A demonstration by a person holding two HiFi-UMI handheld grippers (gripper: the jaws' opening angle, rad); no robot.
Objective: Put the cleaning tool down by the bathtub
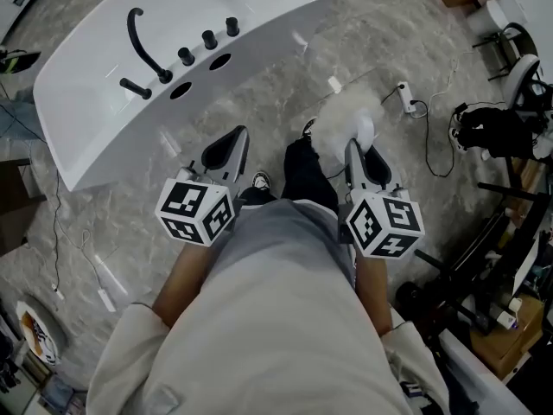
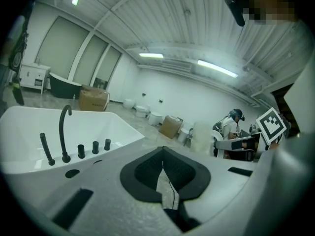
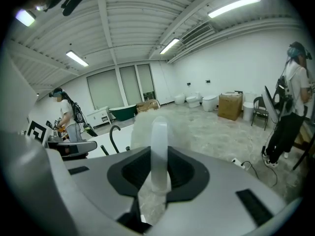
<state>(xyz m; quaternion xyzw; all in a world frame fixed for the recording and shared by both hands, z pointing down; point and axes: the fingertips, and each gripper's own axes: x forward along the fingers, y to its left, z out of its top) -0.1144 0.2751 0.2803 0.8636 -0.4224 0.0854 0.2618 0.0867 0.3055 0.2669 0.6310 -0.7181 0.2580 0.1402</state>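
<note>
In the head view the white bathtub [image 1: 95, 137] sits on the floor at upper left, with a black faucet [image 1: 143, 46] on its rim. Only the left gripper view shows the left gripper [image 2: 163, 151] with its fingers pressed together and nothing between them. Only the right gripper view shows the right gripper [image 3: 158, 156] with its fingers pinching the pale handle of the cleaning tool [image 3: 158, 129], its fluffy head held out ahead, right of the tub.

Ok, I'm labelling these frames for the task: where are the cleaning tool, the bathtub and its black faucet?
cleaning tool [image 1: 346, 115], head view, its fluffy white head.
bathtub [image 1: 95, 124], head view, its flat rim.
black faucet [image 1: 139, 48], head view, the curved spout.
</note>
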